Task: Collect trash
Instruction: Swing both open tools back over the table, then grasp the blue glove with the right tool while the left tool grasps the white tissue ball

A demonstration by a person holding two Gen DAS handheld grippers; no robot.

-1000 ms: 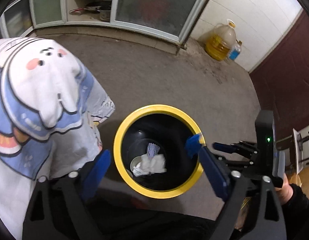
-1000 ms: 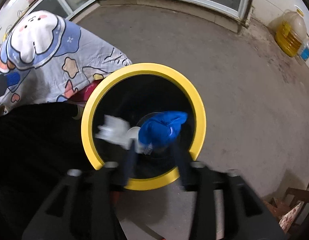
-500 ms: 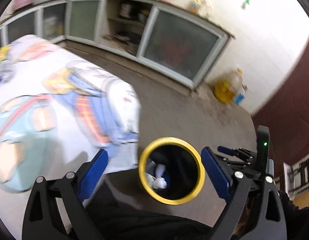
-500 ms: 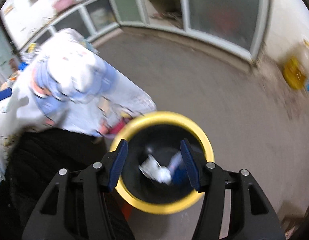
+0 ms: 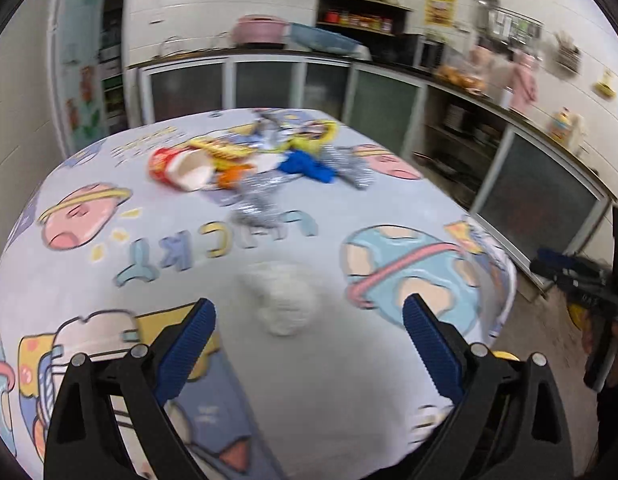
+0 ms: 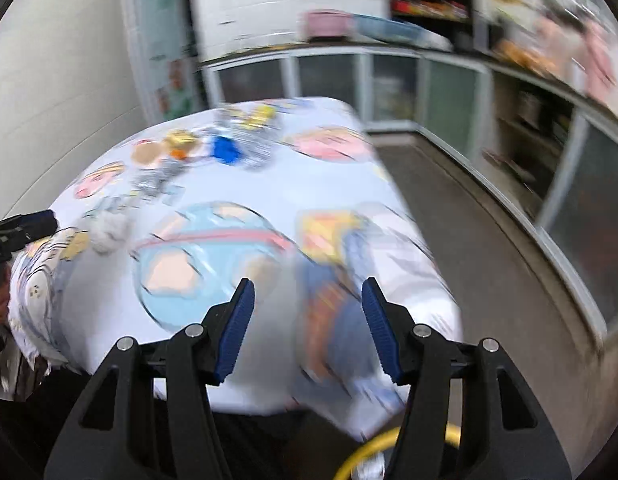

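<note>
A table (image 5: 349, 360) covered by a cartoon-printed cloth with planets and the word "LUCKY" is seen in both wrist views, with glass-fronted kitchen cabinets (image 5: 541, 196) ranged along the walls behind it. A yellow-rimmed bin (image 6: 389, 446) is glimpsed at the bottom of the right wrist view, on the floor just beside the near table edge. The left gripper (image 5: 309, 344) is held over the near part of the table with its jaws spread wide and nothing between them. The right gripper (image 6: 305, 324) is likewise released, its blue pads apart and empty above the table's corner. A heap of trash is gathered at the far side of the cloth: a red and white paper cup (image 5: 181, 166) lying on its side, crumpled silver foil wrappers (image 5: 257, 196), a blue wrapper (image 5: 309, 166) and yellow packaging (image 5: 321, 136). A crumpled white tissue (image 5: 283, 300) lies apart from the heap, near the table's near edge, just ahead of the left gripper's open pads.
</note>
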